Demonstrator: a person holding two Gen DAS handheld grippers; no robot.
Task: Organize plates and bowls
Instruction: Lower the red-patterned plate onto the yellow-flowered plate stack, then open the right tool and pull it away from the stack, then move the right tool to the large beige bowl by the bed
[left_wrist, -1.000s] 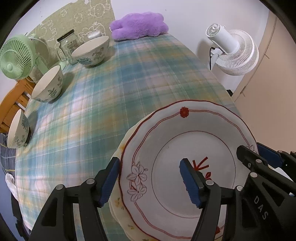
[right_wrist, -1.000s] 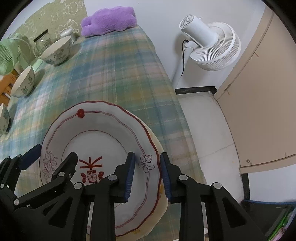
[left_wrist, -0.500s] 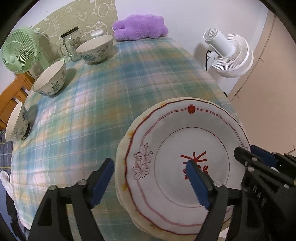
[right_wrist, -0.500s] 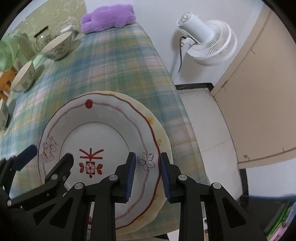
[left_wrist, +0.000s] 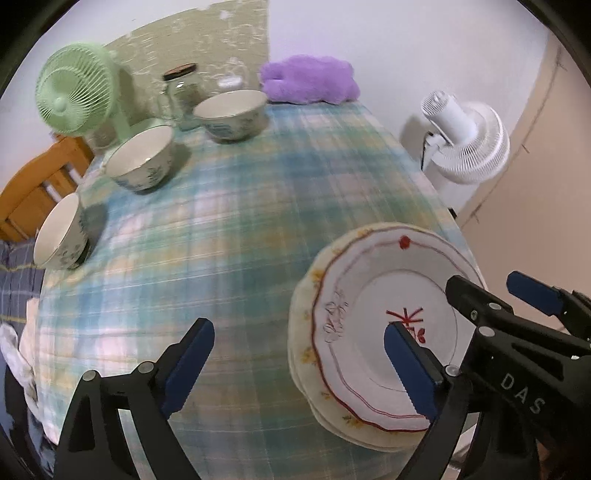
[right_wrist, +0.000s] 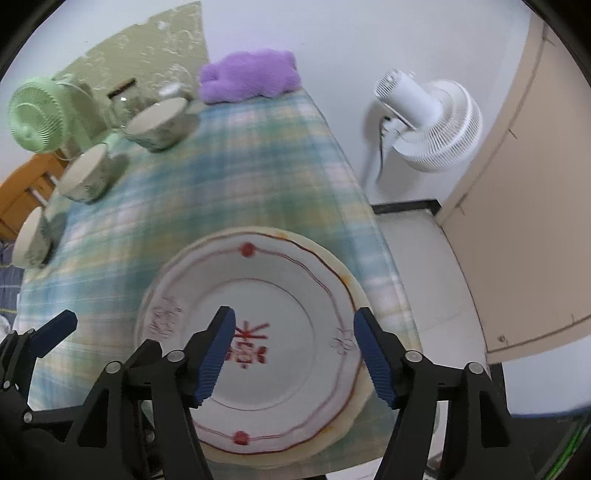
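A white plate with red trim (left_wrist: 373, 325) (right_wrist: 291, 321) lies on top of a cream plate (left_wrist: 299, 332) (right_wrist: 360, 395) at the near right corner of the plaid-covered table (left_wrist: 229, 229). Three floral bowls stand along the left side: far (left_wrist: 232, 114) (right_wrist: 159, 123), middle (left_wrist: 142, 158) (right_wrist: 88, 177), near (left_wrist: 61, 234) (right_wrist: 31, 240). My left gripper (left_wrist: 299, 363) is open and empty, above the table just left of the plates. My right gripper (right_wrist: 293, 354) is open and empty, above the plates' right half.
A green fan (left_wrist: 75, 94), a glass jar (left_wrist: 183, 94) and a purple plush (left_wrist: 308, 79) sit at the table's far end. A white floor fan (left_wrist: 465, 142) (right_wrist: 428, 122) stands to the right. A wooden chair (left_wrist: 35, 188) is at the left.
My right gripper opened and let go of the red-trimmed plate's rim. Both grippers pulled back and up from the plate stack; the left one shifted to the left.
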